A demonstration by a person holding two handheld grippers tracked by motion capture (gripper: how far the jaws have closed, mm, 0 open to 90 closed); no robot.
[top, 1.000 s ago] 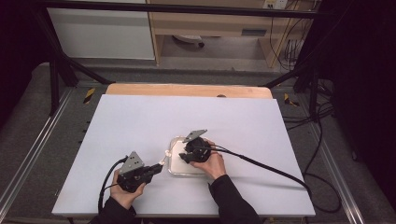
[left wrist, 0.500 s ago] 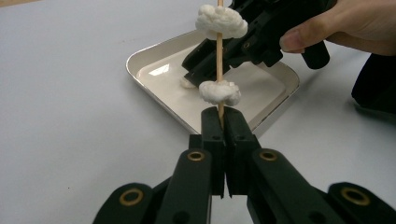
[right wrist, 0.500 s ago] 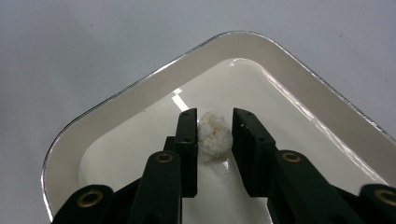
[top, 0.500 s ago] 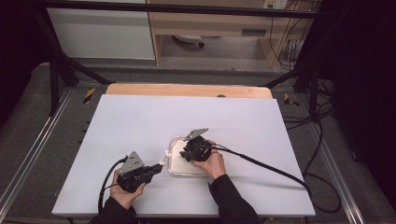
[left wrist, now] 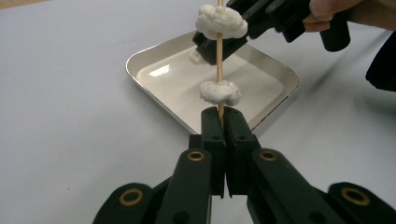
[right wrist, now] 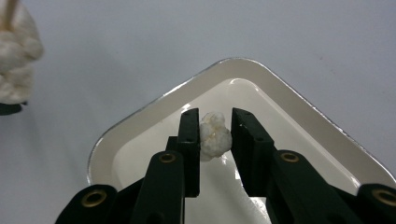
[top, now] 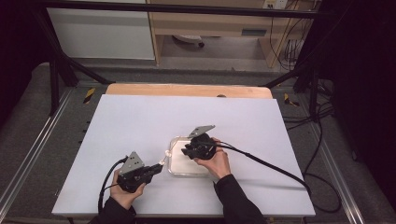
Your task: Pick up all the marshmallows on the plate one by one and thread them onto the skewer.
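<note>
Two white puffs (left wrist: 220, 92) already sit on the skewer (left wrist: 219, 56) our left gripper (left wrist: 223, 122) clamps tight, while our right gripper (right wrist: 215, 135), jaws just closing, pinches a third piece (right wrist: 214, 136) above the tray (right wrist: 140, 126), not yet threaded.

The high view is lit from above: the white surface (top: 140, 121) is bright and even, while the frame's edges fall into near black. In the left gripper view, the tray (left wrist: 154, 63) carries glare patches. In the right gripper view, the upper-left clump (right wrist: 16, 51) is blurred, perhaps too close.
</note>
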